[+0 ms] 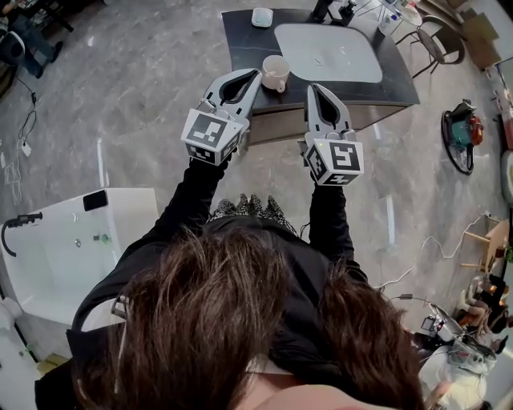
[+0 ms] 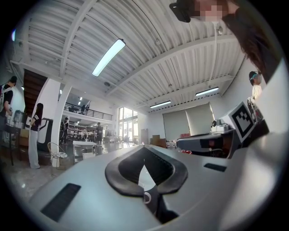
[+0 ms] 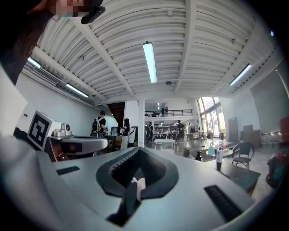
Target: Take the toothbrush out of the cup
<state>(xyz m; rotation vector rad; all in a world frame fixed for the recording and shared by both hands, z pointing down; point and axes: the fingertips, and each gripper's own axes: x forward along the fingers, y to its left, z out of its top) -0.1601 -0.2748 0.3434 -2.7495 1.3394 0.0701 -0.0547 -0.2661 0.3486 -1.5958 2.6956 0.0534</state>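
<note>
In the head view a pale mug-shaped cup (image 1: 275, 72) stands at the near left edge of a dark counter (image 1: 401, 84). I cannot make out a toothbrush in it. My left gripper (image 1: 253, 75) is held level just short of the counter, its tip beside the cup's left side, jaws shut on nothing. My right gripper (image 1: 319, 88) is level too, to the right of the cup at the counter's front edge, shut and holding nothing. In the gripper views the left gripper (image 2: 145, 149) and right gripper (image 3: 137, 150) point across a large hall; neither view shows the cup clearly.
A white sink basin (image 1: 329, 50) is set into the counter, with a small white dish (image 1: 262, 17) behind it. A white tub-like unit (image 1: 68, 244) stands on the floor at left. A chair (image 1: 437, 40), a round machine (image 1: 461, 136) and cables lie to the right. People stand far off (image 2: 35, 135).
</note>
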